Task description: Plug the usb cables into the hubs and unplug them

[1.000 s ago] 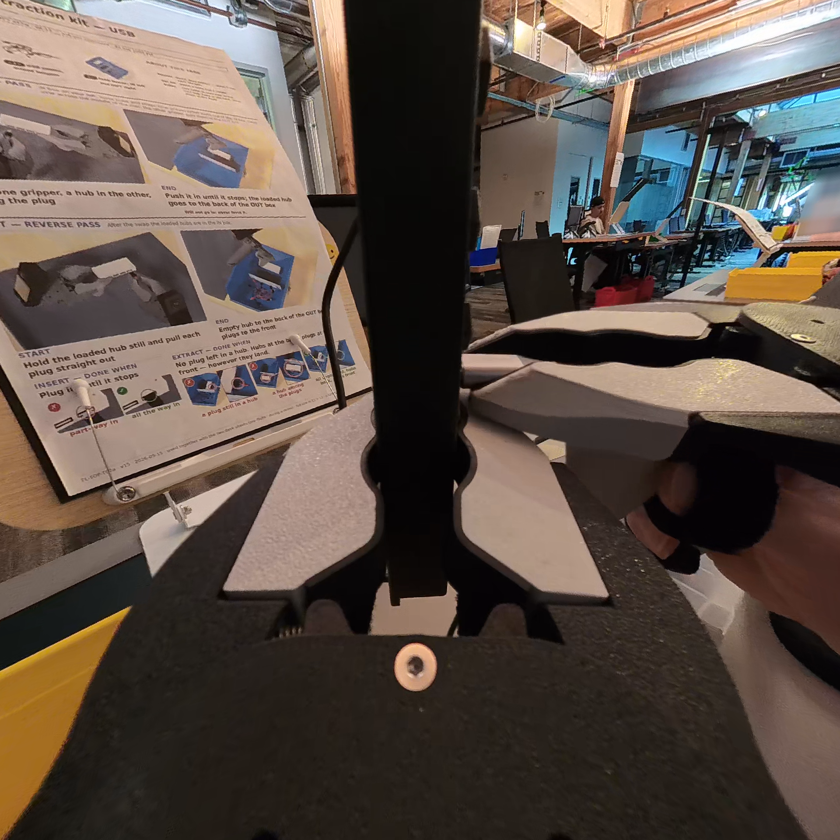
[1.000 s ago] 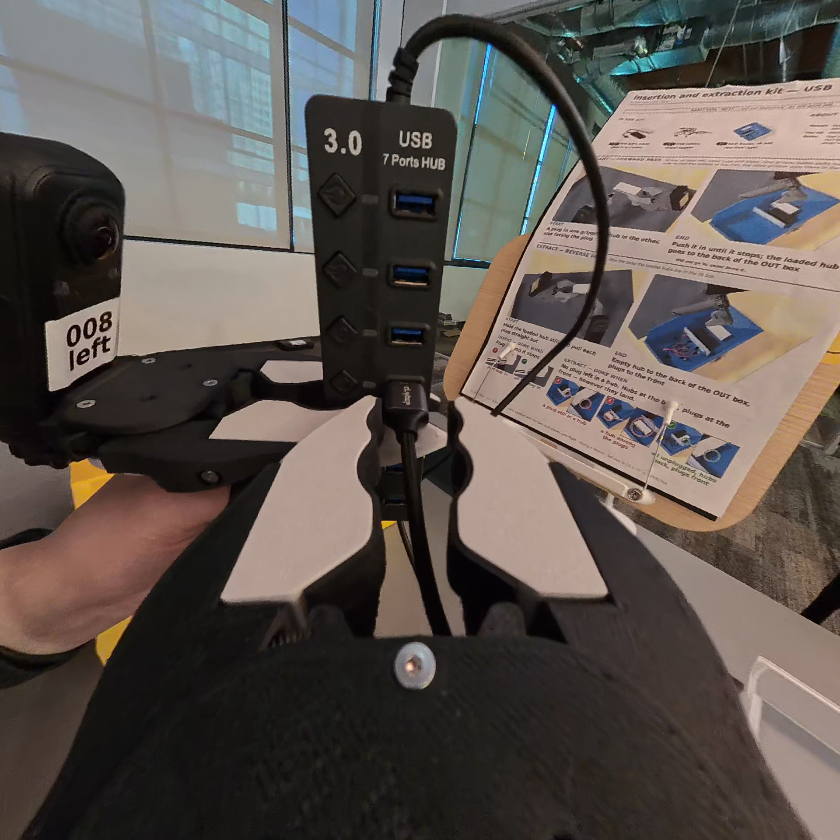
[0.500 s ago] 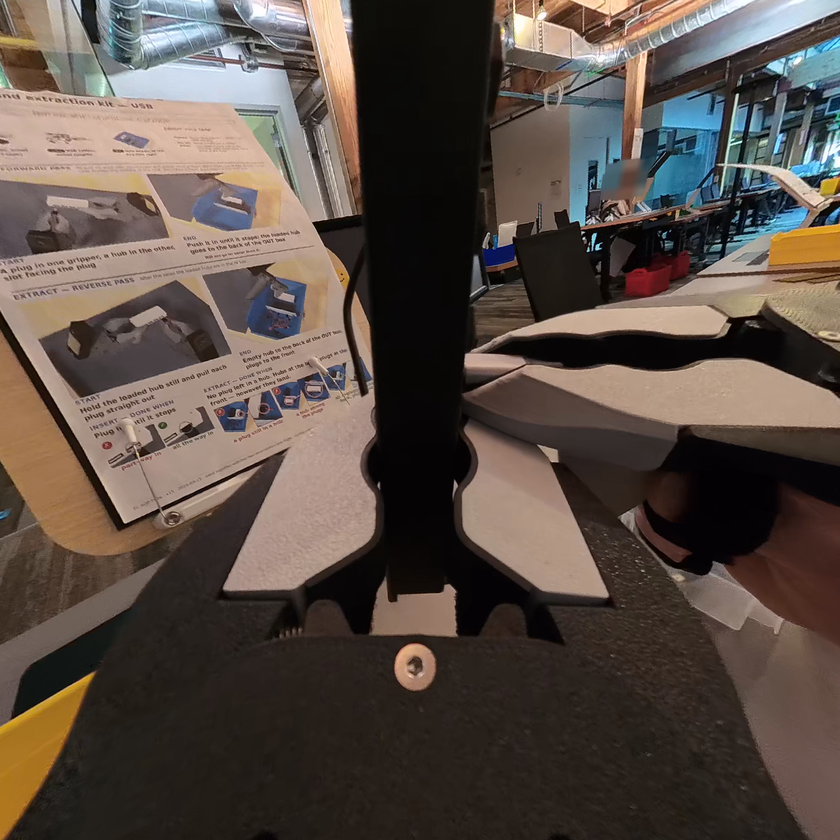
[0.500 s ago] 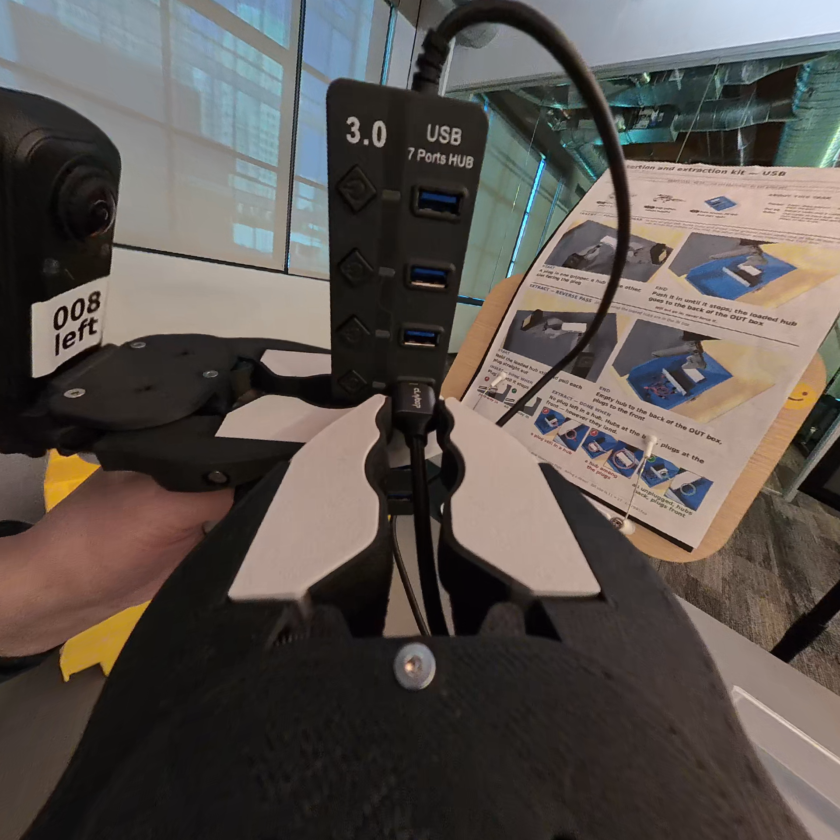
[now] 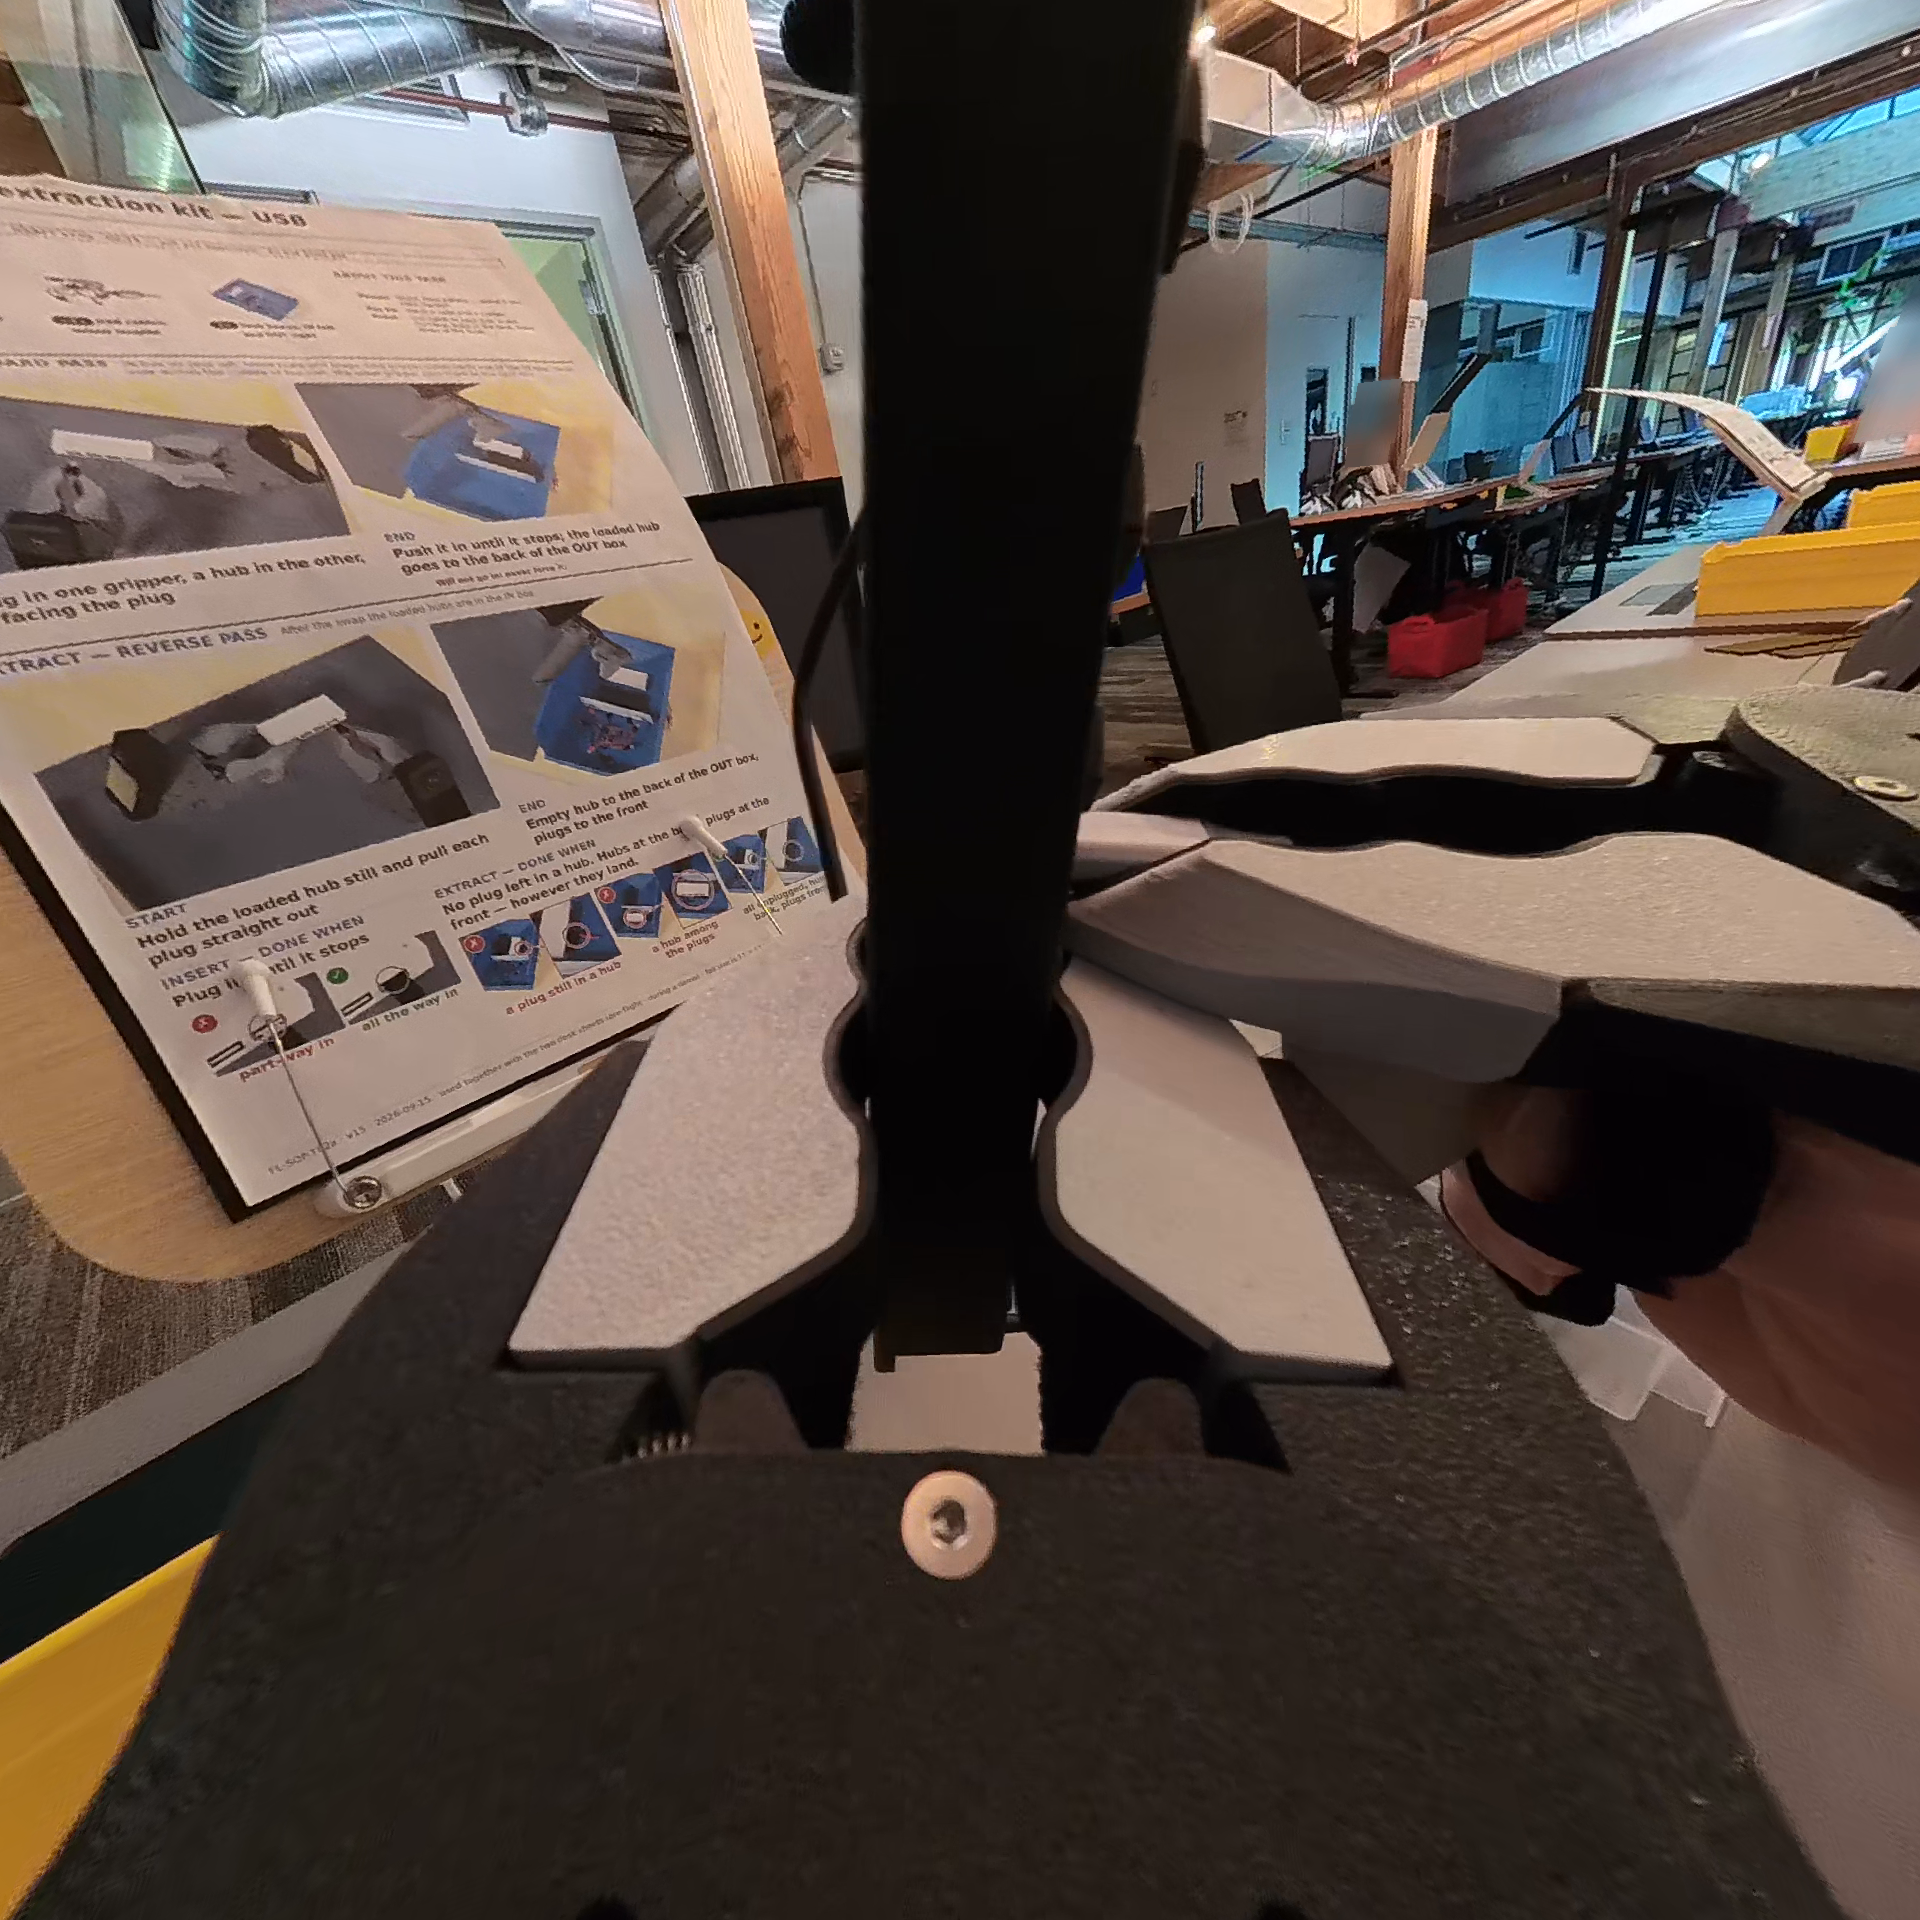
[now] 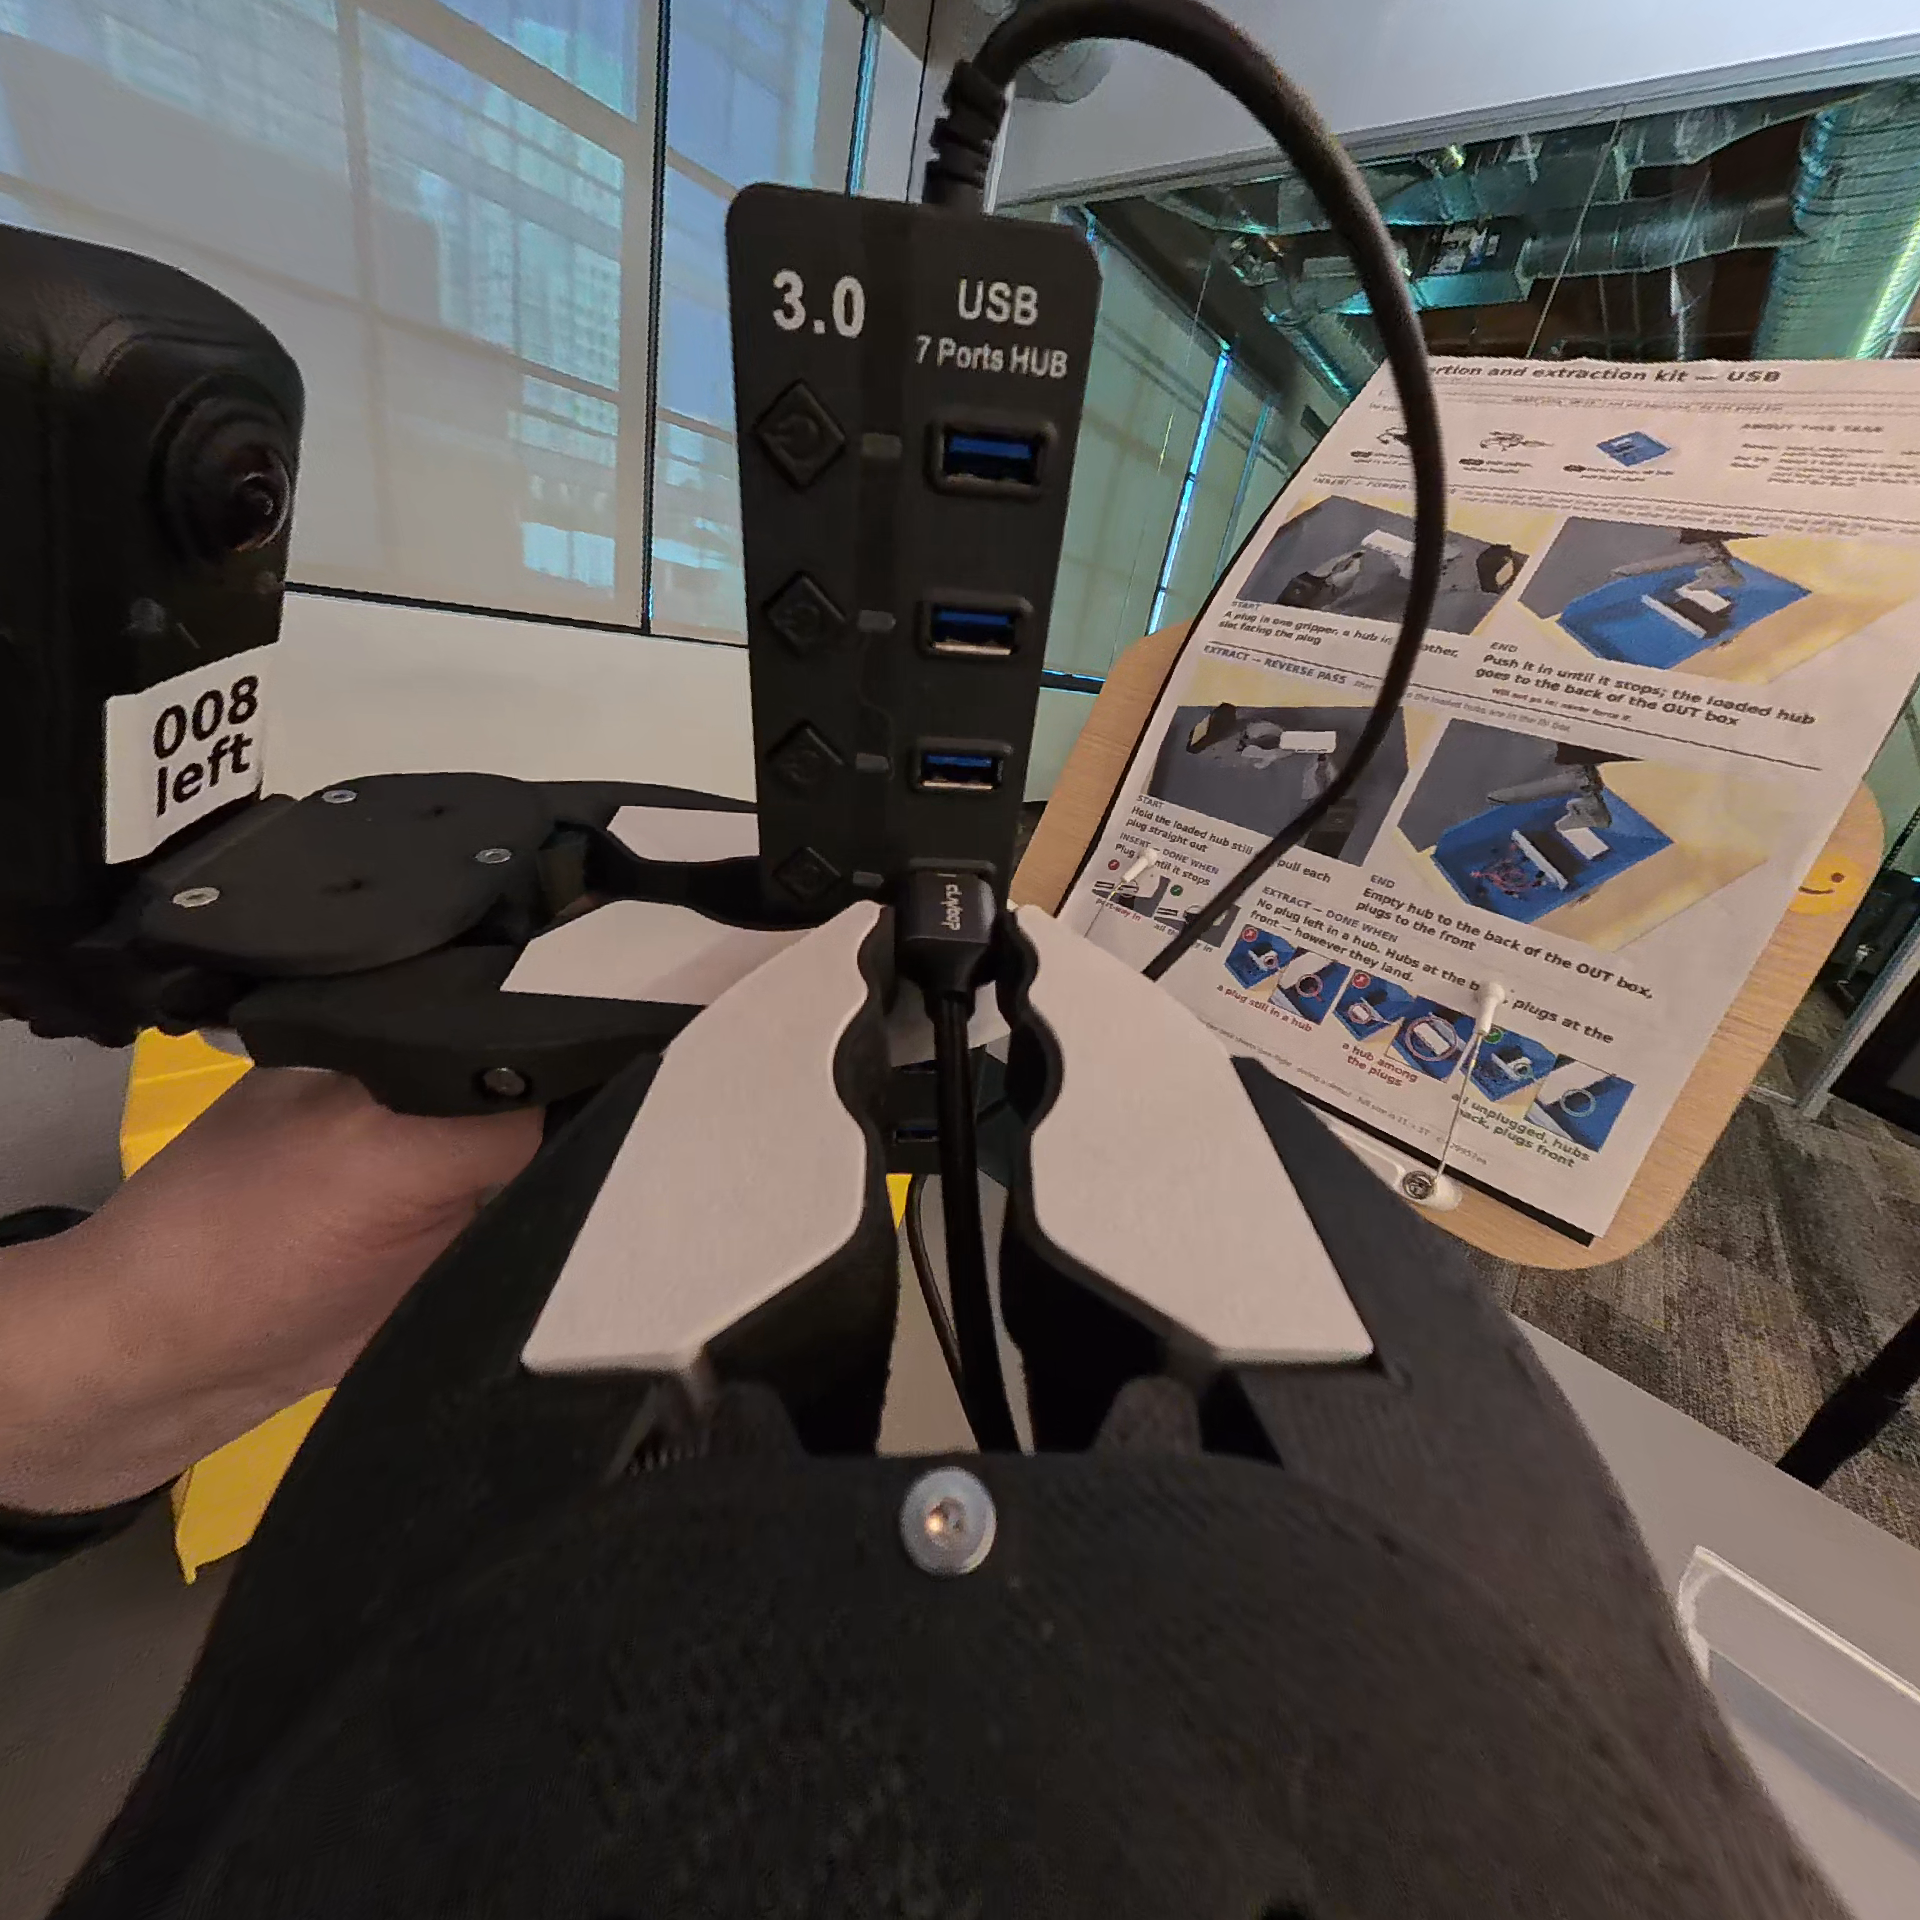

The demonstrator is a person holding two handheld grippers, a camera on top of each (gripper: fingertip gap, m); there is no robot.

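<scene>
Left gripper (image 5: 951,1049) clamped on upright black hub (image 6: 914,540). Right gripper (image 6: 940,997) pinching black USB plug (image 6: 943,920), seated in 4th port down; 3 blue ports above.

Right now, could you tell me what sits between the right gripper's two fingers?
In the right wrist view, the right gripper is shut on the black USB plug, seated in the upright hub; its cable trails back between them.

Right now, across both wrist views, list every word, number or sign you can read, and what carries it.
I name carriers without copying their wording.
USB hub: white print heading its black face.
USB plug: small brand mark on its housing.
White sticker: dark print, on the black camera housing.
Instruction sheet: headings and captions; finest lines blurred.
Wooden board: yellow smiley sign.
</scene>
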